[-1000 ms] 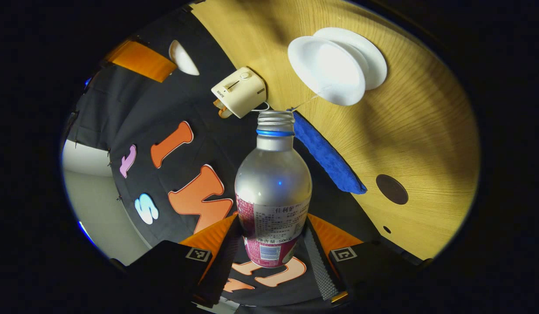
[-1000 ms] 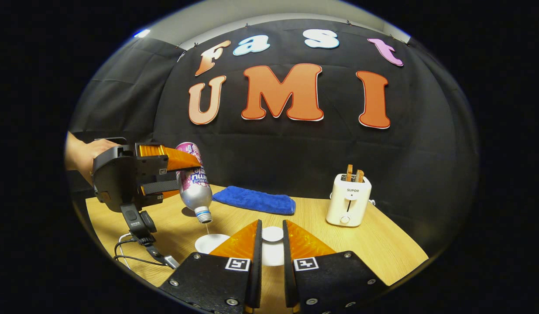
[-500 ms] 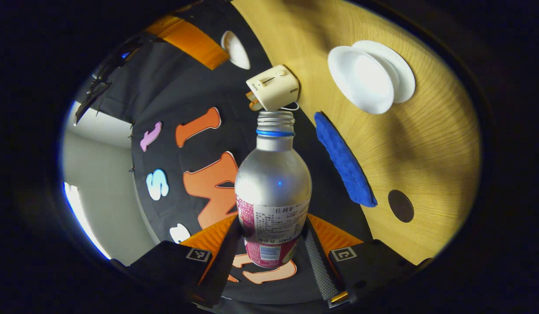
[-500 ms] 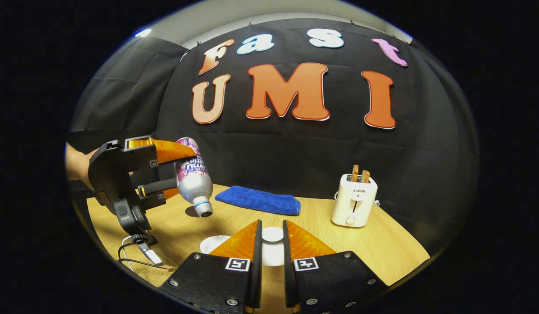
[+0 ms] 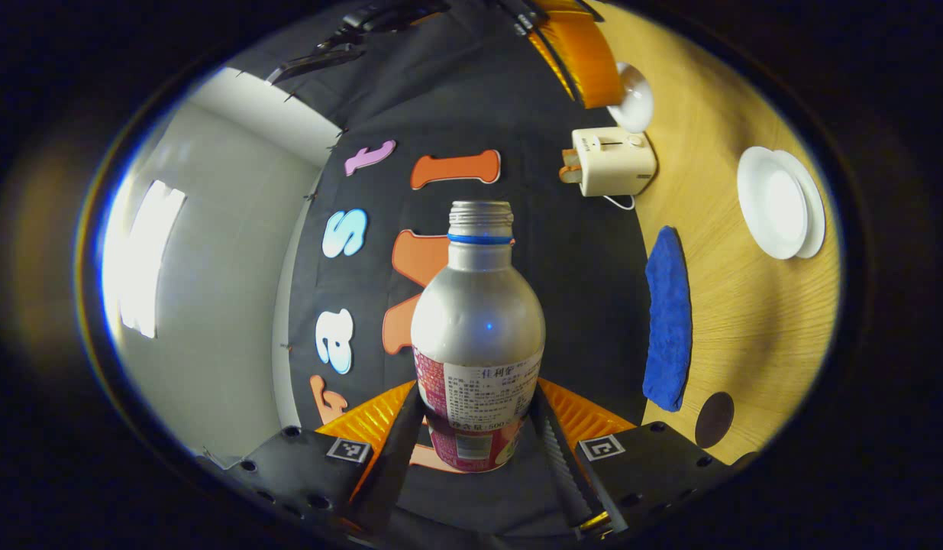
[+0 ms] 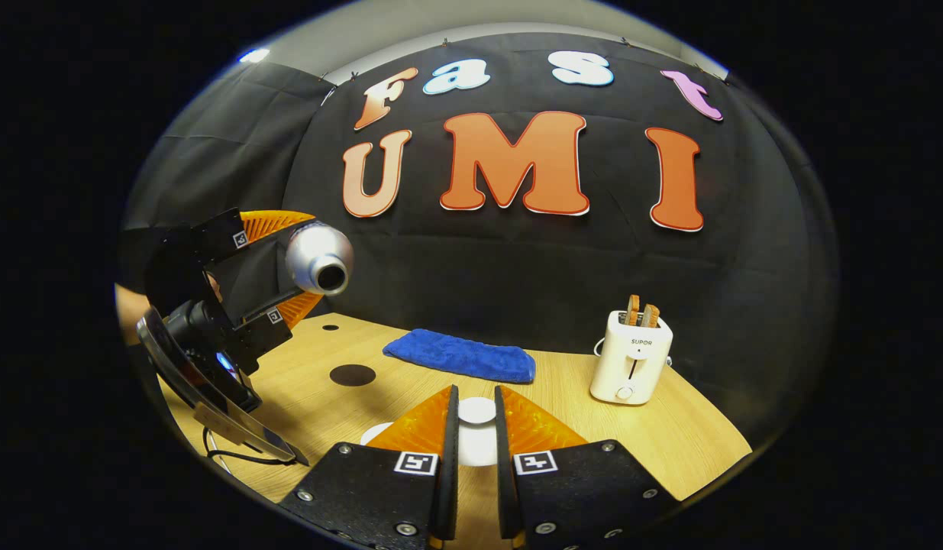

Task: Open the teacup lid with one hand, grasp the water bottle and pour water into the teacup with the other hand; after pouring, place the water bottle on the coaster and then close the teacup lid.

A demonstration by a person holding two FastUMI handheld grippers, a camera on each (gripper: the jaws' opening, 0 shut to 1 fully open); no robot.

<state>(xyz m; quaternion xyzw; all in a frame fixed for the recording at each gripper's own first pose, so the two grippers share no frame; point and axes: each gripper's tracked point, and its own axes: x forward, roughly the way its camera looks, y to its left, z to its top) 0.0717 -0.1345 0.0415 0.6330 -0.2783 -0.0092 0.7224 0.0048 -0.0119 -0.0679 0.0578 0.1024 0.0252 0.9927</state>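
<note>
Two fingers of the left gripper (image 5: 477,428) clamp the bottle (image 5: 477,336) by its base in the left gripper view; teacup (image 5: 776,202) open on the table (image 5: 746,321), coaster (image 5: 714,419) bare. Right gripper view: right gripper (image 6: 476,428) pinches the lid (image 6: 476,411), bottle (image 6: 318,258) roughly level. Pouring looks over; next, stand the bottle on the coaster (image 6: 353,375).

left tongs (image 5: 475,428) clamped and raised, right tongs (image 6: 471,428) closed, low
</note>
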